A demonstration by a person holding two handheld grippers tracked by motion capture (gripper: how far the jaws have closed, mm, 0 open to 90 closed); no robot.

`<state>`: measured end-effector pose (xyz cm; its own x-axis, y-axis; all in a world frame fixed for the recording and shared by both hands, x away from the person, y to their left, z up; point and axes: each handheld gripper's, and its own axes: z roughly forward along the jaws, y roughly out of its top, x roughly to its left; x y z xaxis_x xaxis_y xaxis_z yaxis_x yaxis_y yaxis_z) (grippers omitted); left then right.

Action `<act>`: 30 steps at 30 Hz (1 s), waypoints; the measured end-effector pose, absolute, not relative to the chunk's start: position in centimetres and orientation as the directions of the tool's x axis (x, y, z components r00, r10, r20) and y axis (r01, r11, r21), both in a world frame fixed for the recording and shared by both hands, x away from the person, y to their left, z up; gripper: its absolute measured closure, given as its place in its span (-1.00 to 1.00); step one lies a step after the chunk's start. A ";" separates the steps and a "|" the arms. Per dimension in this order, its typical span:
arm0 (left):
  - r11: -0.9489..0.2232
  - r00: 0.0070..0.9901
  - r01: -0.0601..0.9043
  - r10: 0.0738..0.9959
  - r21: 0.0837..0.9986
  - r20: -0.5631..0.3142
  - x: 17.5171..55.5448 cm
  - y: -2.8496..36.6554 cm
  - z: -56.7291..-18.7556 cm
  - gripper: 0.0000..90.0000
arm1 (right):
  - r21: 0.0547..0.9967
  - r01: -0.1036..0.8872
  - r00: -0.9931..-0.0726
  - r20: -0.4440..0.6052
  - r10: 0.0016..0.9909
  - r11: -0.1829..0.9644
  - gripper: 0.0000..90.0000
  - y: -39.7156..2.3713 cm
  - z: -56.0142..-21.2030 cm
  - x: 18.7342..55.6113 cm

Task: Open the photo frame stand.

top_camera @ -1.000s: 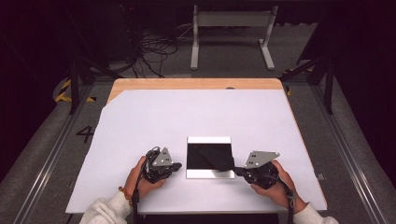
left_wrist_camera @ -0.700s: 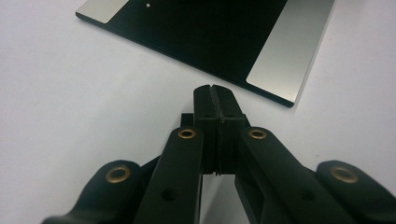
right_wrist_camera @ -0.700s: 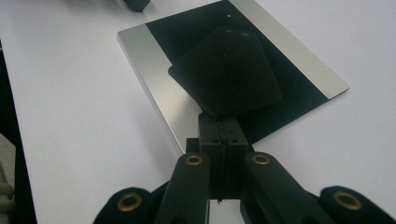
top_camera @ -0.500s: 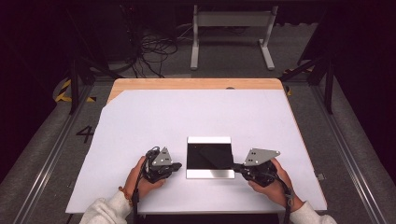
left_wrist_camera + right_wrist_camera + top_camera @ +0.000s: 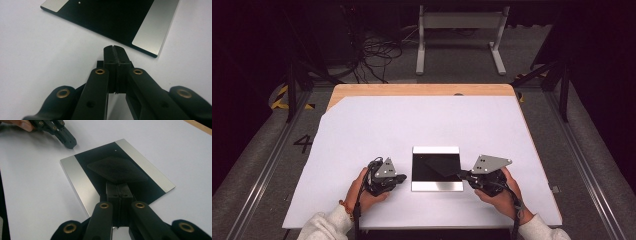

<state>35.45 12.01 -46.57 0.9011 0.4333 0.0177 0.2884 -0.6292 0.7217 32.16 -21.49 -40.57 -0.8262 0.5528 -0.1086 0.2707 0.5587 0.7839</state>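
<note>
A black plate [image 5: 437, 186] with silver strips along two edges lies flat on the white sheet [image 5: 422, 125]. On its dark middle rests a thin black cloth [image 5: 439, 164] [image 5: 117, 170]. The cloth's near corner runs into the tips of my right gripper [image 5: 460, 174] [image 5: 117, 185], whose jaws are pressed together on it at the plate's right edge. My left gripper [image 5: 404, 177] [image 5: 115, 47] is shut and holds nothing. It rests on the sheet just short of the plate's [image 5: 150, 30] left edge. The right gripper view has this left gripper [image 5: 70, 143] at its far left.
The white sheet covers most of a wooden table [image 5: 422, 90] and has wide bare room beyond the plate. Dark floor, cables [image 5: 377, 55] and a metal stand [image 5: 459, 35] lie past the far edge. Both hands rest near the table's front edge.
My right gripper has edged slightly farther from the front edge, the cloth's corner going with it. The left gripper and the plate have stayed put.
</note>
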 end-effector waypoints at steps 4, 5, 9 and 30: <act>-0.629 0.901 0.288 0.434 0.722 0.018 35.5 12.0 -46.6 0.99 | 0.788 0.268 -0.825 -0.110 0.555 0.555 1.00 -21.3 -40.5 32.3; -0.629 0.901 0.288 0.434 0.722 0.018 35.5 12.0 -46.6 0.99 | 0.789 0.268 -0.824 -0.110 0.555 0.554 1.00 -21.3 -40.4 32.3; -0.628 0.901 0.289 0.434 0.723 0.016 35.5 12.0 -46.6 0.99 | 0.792 0.265 -0.823 -0.111 0.557 0.550 1.00 -21.2 -40.3 32.4; -0.631 0.901 0.283 0.432 0.722 0.024 35.4 12.0 -46.6 0.99 | 0.781 0.338 -0.831 -0.015 0.556 0.526 0.41 -22.1 -40.7 32.7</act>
